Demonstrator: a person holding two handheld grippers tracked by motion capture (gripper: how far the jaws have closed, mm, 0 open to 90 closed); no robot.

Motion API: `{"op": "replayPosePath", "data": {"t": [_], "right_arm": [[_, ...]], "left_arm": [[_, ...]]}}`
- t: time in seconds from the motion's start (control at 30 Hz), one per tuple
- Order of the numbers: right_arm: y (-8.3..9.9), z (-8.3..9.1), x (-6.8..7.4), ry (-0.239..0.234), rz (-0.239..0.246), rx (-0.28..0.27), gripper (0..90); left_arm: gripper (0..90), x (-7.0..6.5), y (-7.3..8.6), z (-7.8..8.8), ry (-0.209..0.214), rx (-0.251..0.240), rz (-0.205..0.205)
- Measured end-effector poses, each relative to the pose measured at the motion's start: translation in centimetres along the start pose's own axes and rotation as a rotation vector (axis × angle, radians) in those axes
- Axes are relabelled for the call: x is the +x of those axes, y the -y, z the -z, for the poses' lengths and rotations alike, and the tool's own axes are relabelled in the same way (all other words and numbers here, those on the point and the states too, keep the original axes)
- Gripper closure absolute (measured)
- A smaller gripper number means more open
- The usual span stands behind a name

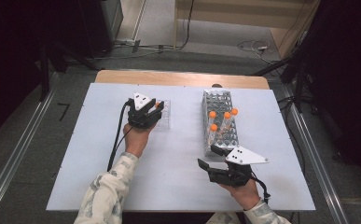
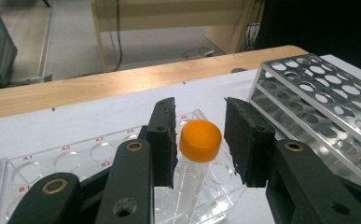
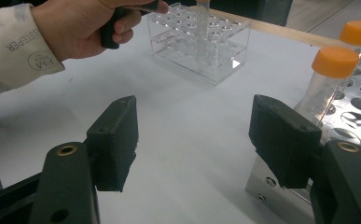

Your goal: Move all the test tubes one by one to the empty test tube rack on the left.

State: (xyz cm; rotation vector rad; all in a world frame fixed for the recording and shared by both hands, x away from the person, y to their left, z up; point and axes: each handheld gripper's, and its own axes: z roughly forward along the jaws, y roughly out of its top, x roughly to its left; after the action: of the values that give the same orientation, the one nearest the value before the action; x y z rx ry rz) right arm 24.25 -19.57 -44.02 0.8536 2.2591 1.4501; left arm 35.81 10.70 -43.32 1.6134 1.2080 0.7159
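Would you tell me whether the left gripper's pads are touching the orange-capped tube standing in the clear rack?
Apart. The left gripper view shows the left gripper straddling the orange-capped tube in the clear rack, with slim gaps either side.

Orange-capped tube point(image 2: 197, 154) stands upright in clear rack point(image 2: 38, 163).

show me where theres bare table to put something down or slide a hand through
The widest free patch lies between the clear rack and the metal rack, running down to the near edge of the table. The far strip behind both racks is bare too. It is crowded at the left gripper over the clear rack, and where the right gripper sits by the metal rack's near end.
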Motion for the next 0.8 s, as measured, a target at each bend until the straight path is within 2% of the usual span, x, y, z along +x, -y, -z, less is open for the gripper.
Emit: {"op": "replayPosePath", "data": {"t": [0.27, 0.3, 0.37, 0.53, 0.7, 0.8], "right_arm": [[-0.1, 0.2, -0.3, 0.013, -0.006, -0.009, 30.9], [-0.1, 0.2, -0.4, 0.017, -0.008, -0.012, 30.9], [-0.1, 0.4, -0.5, 0.025, -0.015, -0.014, 30.9], [-0.2, 0.6, -1.0, 0.053, -0.015, -0.026, 30.9], [-0.1, 0.5, -1.5, 0.08, -0.018, -0.026, 30.9], [0.0, 0.4, -1.7, 0.093, -0.018, -0.028, 31.0]], "left_arm": [[54.3, -0.2, 0.0, 0.3, 0.02, 0.0, 0.004], [50.5, -0.4, 0.1, 0.7, 0.022, -0.02, 0.016], [48.6, -0.4, 0.2, 1.2, 0.039, -0.033, 0.037], [36.0, -0.6, 0.8, 2.8, 0.032, -0.054, 0.046], [31.1, -0.6, 1.9, 4.6, 0.027, -0.067, 0.046], [28.1, -0.7, 2.3, 5.0, 0.025, -0.061, 0.047]]}}
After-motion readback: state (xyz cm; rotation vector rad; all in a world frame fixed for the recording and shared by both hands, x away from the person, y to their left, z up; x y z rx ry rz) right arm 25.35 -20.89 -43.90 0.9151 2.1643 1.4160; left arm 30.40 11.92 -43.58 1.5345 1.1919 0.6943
